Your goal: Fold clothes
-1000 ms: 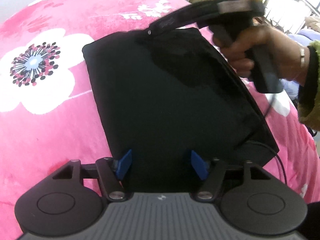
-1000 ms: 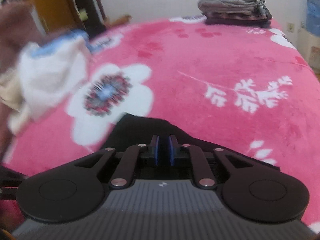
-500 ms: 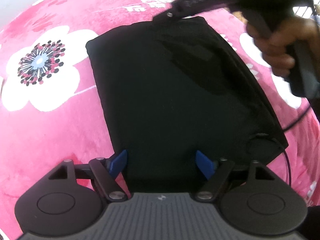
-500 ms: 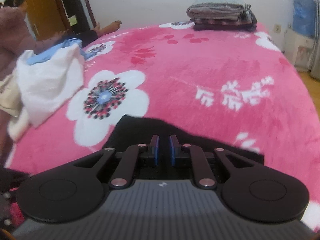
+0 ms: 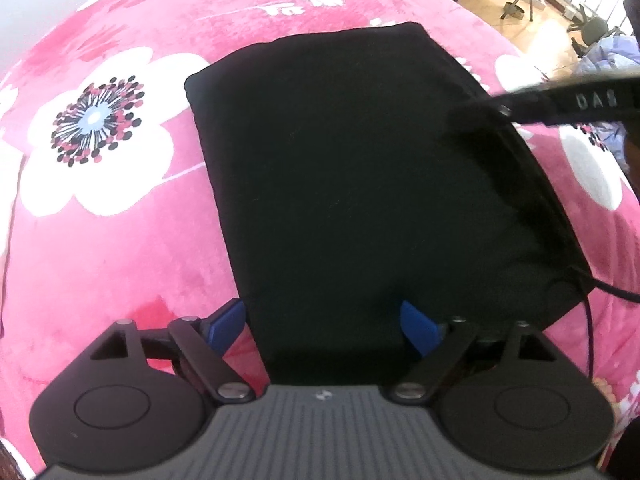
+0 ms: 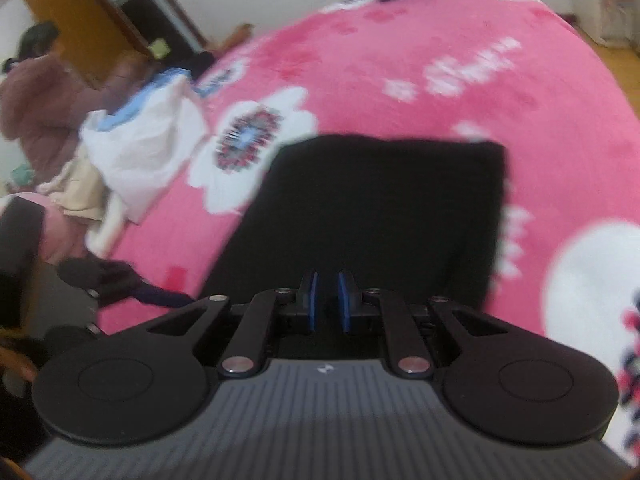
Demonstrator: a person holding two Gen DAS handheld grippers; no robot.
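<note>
Cloth is all there is to handle: a black folded garment [image 5: 360, 184], a soft flat rectangle of fabric, lies on the pink flower-printed bed blanket [image 5: 112, 264], just beside the big white flower. From the left wrist view, the left gripper [image 5: 326, 324] points steeply down over the near edge, its jaws released and just widened, blue pads [image 5: 420, 326] straddling the fabric without pressing it. The right gripper's black arm [image 5: 568, 102] reaches in over the garment's right edge. I judge the cloth light and limp, likely to sag and unfold if lifted by one corner; pinching through all layers at a folded edge, or at two corners together, looks safest.

In the blurred right wrist view, the right gripper [image 6: 328, 304] has its jaws nearly clenched on nothing, with the garment [image 6: 380, 216] lying beyond them. White and beige clothes [image 6: 132, 164] wait at the bed's left edge.
</note>
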